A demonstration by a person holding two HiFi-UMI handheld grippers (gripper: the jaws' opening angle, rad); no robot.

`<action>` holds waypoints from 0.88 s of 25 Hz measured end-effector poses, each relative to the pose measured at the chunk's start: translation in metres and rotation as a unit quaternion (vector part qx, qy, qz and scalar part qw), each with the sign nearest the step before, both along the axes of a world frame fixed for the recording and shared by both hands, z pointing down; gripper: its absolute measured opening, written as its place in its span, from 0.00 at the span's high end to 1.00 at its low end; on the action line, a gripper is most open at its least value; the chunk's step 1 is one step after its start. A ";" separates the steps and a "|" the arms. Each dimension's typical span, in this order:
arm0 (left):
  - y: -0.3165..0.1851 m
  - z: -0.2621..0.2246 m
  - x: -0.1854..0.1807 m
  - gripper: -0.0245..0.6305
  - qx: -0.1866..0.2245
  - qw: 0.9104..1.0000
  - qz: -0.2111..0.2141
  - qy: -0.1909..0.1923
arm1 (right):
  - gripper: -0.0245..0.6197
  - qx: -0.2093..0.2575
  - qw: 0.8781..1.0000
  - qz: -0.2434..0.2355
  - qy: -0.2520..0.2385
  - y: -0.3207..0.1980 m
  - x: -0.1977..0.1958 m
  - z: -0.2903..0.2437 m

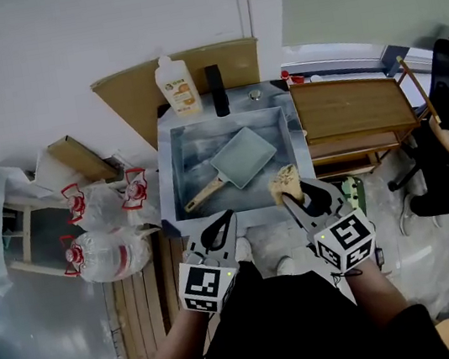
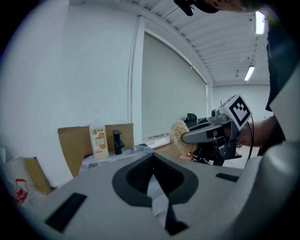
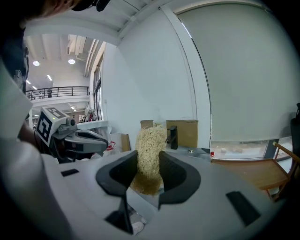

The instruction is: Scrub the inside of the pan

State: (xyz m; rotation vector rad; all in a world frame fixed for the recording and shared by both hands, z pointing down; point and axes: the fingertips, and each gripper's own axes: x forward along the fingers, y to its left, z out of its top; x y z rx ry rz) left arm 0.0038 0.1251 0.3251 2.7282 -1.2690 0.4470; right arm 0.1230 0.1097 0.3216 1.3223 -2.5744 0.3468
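Okay, the sink (image 1: 170, 179) sits straight ahead under the wall, a steel basin. The pan (image 1: 244, 156) lies flat on the sink floor, right of middle. It is square and grey, open side up, and its wooden handle (image 1: 204, 195) points toward the near left corner. Likely handling: a metal pan is stiff, has some weight, and would be slick if wet, so it would probably skate on the steel floor when rubbed. The best hold is the handle, which is narrow, looks like plain wood and lies on the left side. The left gripper (image 1: 228, 218) hovers over the near sink edge, its jaws pressed together on nothing, clear of the handle. It would have to spread them before taking hold. The right gripper (image 1: 294, 197) is at the near right edge of the sink, jaws clamped on the scrubber (image 3: 150, 140), a tan fibrous pad standing up between the pads. The scrubber looks light, soft and springy and gives under the squeeze. A mid-body hold looks right, since it leaves the free end to meet the pan. It is not touching the pan, so scrubbing looks not yet begun.
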 end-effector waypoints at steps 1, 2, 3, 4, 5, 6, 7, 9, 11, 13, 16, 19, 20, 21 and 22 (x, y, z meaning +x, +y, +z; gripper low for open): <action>0.005 0.000 0.001 0.95 0.000 1.000 -0.001 0.002 | 0.74 -0.003 1.000 -0.003 -0.001 0.005 -0.001 0.002; 0.010 -0.001 0.002 0.95 0.001 1.000 -0.002 0.005 | 0.74 -0.005 1.000 -0.007 -0.002 0.010 -0.001 0.003; 0.014 -0.001 0.003 0.95 0.001 1.000 -0.004 0.007 | 0.74 -0.008 1.000 -0.010 -0.003 0.014 -0.002 0.005; 0.019 0.000 0.003 0.95 0.002 1.000 -0.007 0.009 | 0.74 -0.010 1.000 -0.014 -0.003 0.019 -0.003 0.008; 0.023 0.001 0.003 0.95 0.001 1.000 -0.010 0.011 | 0.74 -0.012 1.000 -0.018 -0.003 0.023 -0.003 0.010; 0.028 0.003 0.003 0.95 0.001 1.000 -0.013 0.013 | 0.74 -0.014 1.000 -0.022 -0.003 0.028 -0.004 0.012; 0.033 0.004 0.003 0.95 0.000 1.000 -0.016 0.015 | 0.74 -0.016 1.000 -0.026 -0.003 0.032 -0.005 0.014; 0.041 0.007 0.003 0.95 -0.003 1.000 -0.022 0.016 | 0.74 -0.018 0.999 -0.033 -0.005 0.038 -0.007 0.016; 0.048 0.011 0.003 0.95 -0.009 0.999 -0.026 0.016 | 0.74 -0.020 0.999 -0.041 -0.006 0.043 -0.010 0.018; 0.053 0.014 0.005 0.95 -0.016 0.999 -0.027 0.017 | 0.74 -0.020 0.999 -0.048 -0.005 0.047 -0.013 0.018; 0.058 0.018 0.009 0.95 -0.021 0.999 -0.026 0.016 | 0.74 -0.021 0.998 -0.054 -0.006 0.049 -0.013 0.019; 0.058 0.018 0.011 0.95 -0.019 0.999 -0.025 0.014 | 0.74 -0.023 0.998 -0.057 -0.007 0.050 -0.012 0.022; 0.058 0.018 0.011 0.95 -0.019 0.999 -0.024 0.014 | 0.74 -0.023 0.998 -0.058 -0.008 0.050 -0.011 0.023; 0.057 0.018 0.012 0.95 -0.019 0.999 -0.024 0.013 | 0.74 -0.023 0.998 -0.058 -0.009 0.050 -0.010 0.023; 0.056 0.018 0.013 0.95 -0.018 1.000 -0.023 0.013 | 0.74 -0.023 0.998 -0.059 -0.010 0.049 -0.009 0.024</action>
